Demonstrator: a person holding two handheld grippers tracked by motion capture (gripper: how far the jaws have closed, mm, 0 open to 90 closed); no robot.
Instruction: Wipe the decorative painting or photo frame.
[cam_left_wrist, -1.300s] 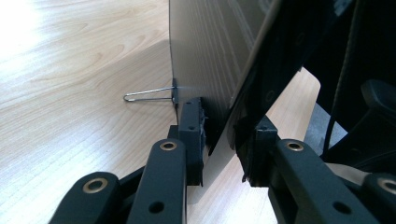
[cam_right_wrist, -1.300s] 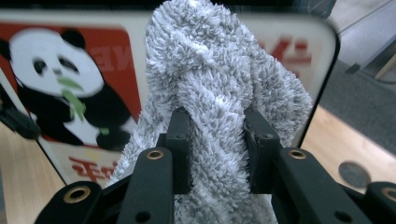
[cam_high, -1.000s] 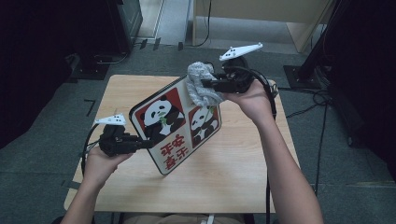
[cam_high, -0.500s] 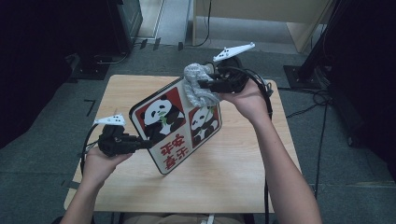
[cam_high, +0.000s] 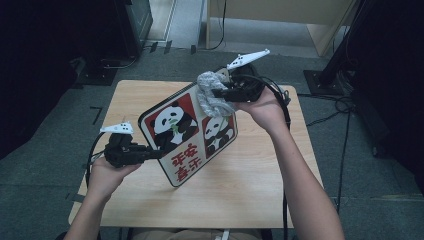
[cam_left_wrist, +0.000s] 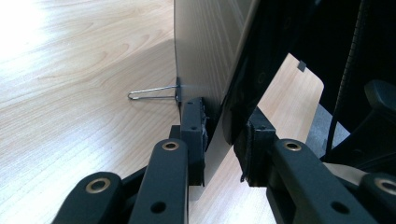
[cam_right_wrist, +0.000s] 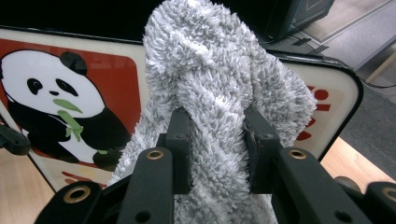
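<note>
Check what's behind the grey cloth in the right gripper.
Behind the grey cloth is the panda board's printed face: a panda on red to one side, red characters to the other. The print directly under the cloth is covered.

The table (cam_high: 250, 190) is light wood with round corners. A panda board (cam_high: 187, 137) stands tilted on it, its bottom corner touching the wood. A thin wire loop (cam_left_wrist: 152, 94) sticks out behind the board.

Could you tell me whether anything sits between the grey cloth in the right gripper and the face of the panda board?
Nothing visible does. The fluffy grey cloth, clamped in the right gripper, already lies against the upper corner of the panda board. The left gripper clamps the board's lower left edge, away from the cloth.
</note>
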